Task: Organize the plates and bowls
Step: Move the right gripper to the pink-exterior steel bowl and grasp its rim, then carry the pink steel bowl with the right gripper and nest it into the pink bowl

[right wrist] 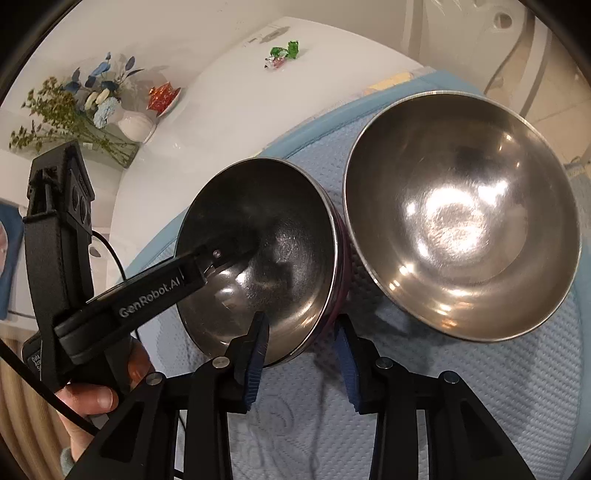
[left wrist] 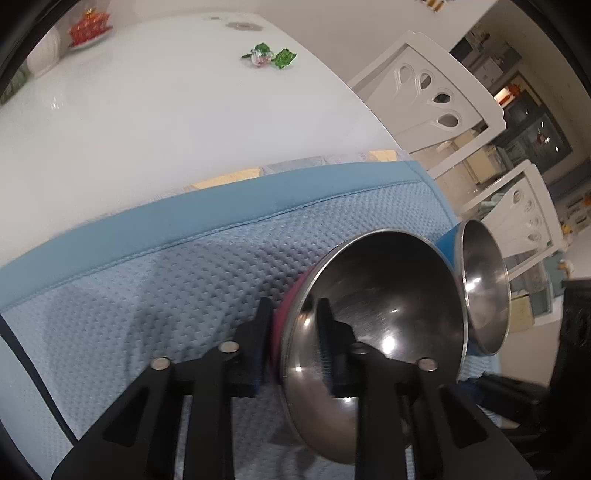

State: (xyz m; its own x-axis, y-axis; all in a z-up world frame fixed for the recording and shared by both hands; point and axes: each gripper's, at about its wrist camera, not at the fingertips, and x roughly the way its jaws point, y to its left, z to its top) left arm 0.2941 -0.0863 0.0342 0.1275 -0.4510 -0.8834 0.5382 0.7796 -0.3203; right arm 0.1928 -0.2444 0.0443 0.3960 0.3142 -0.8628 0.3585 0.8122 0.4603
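A steel bowl with a magenta outside (left wrist: 376, 325) is tilted on its edge over the blue mat (left wrist: 184, 280). My left gripper (left wrist: 295, 332) is shut on its rim, one finger inside and one outside. A second steel bowl with a blue outside (left wrist: 487, 291) stands just behind it. In the right wrist view the magenta bowl (right wrist: 266, 258) is held by the left gripper (right wrist: 229, 254), and the blue bowl (right wrist: 461, 214) sits right of it, touching. My right gripper (right wrist: 301, 343) is open, its fingers either side of the magenta bowl's near rim.
The mat lies on a white table (left wrist: 147, 110). Green-wrapped candies (left wrist: 269, 55) lie far back. A red dish (left wrist: 88, 29) and a white vase of flowers (right wrist: 136, 125) stand at the far left. White chairs (left wrist: 436, 96) stand beyond the table's right edge.
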